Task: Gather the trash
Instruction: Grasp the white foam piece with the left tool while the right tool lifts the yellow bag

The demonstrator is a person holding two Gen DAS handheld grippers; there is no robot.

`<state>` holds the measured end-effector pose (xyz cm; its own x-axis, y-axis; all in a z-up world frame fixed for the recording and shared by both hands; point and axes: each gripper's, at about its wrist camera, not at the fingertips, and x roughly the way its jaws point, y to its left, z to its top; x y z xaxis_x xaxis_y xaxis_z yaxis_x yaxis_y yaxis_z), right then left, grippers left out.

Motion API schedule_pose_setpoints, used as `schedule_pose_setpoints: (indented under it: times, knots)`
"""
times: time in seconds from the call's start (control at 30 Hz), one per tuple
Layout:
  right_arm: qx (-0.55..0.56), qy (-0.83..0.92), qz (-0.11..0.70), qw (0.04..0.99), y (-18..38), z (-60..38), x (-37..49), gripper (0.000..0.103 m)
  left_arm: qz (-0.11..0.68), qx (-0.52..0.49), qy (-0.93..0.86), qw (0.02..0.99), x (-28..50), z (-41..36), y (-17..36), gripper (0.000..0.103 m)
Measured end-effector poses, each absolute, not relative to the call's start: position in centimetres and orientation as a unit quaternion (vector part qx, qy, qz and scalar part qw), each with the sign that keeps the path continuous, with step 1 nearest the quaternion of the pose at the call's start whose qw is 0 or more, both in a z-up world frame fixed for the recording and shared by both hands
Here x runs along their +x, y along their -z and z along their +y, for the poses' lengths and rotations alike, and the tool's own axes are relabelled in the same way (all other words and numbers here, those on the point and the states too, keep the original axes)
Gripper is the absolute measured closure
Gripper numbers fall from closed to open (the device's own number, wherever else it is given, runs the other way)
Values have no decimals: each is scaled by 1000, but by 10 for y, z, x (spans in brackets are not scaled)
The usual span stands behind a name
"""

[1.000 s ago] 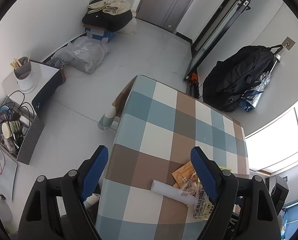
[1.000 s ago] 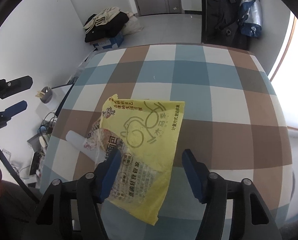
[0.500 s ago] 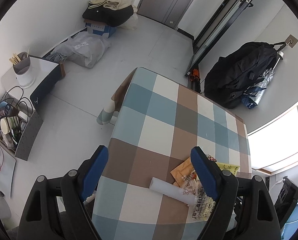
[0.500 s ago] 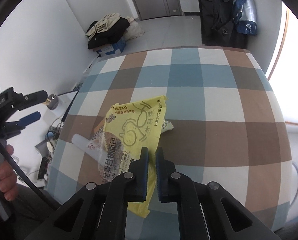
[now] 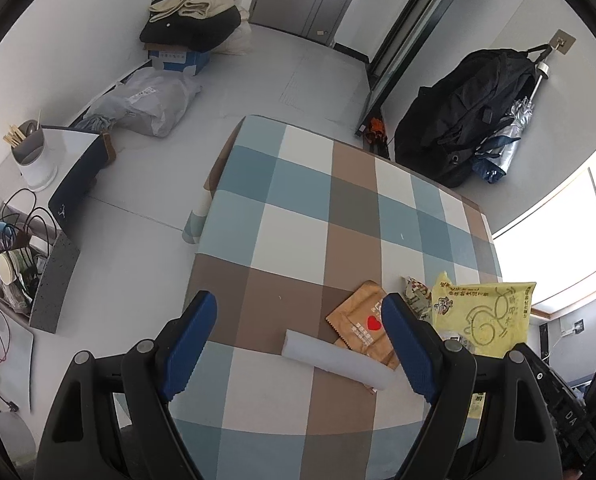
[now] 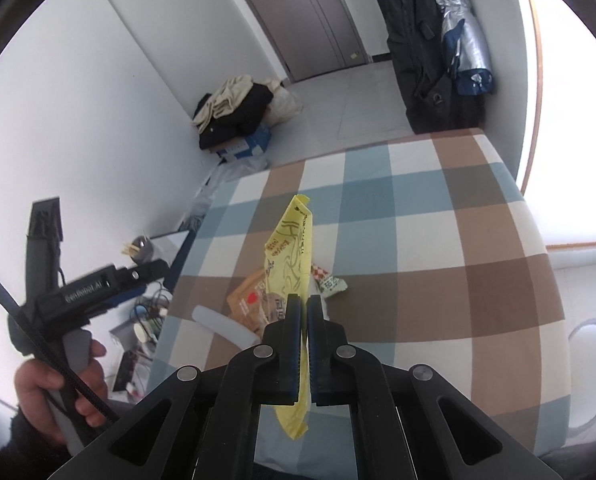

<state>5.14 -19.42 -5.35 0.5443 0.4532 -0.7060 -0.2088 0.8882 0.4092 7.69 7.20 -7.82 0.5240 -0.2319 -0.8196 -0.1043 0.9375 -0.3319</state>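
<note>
My right gripper (image 6: 303, 304) is shut on a yellow plastic wrapper (image 6: 292, 248) and holds it lifted edge-on above the checkered table (image 6: 438, 240). The wrapper also shows at the right of the left wrist view (image 5: 484, 320). Under it lie a brown packet with a red heart (image 5: 362, 324), a white tube (image 5: 334, 360) and a small red-and-white checked wrapper (image 6: 330, 282). My left gripper (image 5: 298, 344) is open and empty above the table's near left edge, beside the white tube.
A black backpack and a folded silver umbrella (image 5: 470, 128) hang on the far wall. Clothes on a box (image 5: 190, 28) and a grey bag (image 5: 146, 100) lie on the floor. A cluttered shelf with cables and cups (image 5: 18, 248) stands left of the table.
My right gripper closed on the yellow wrapper and raised it off the pile, so it now hangs edge-on. My left gripper stayed open and shifted slightly.
</note>
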Motion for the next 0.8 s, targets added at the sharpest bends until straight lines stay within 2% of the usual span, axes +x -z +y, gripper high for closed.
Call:
schedule_pose_setpoints:
  times: [0.8]
  knots:
    - [240, -175, 348, 889, 19, -304, 29, 101, 492, -81, 110, 860, 80, -29, 77, 21]
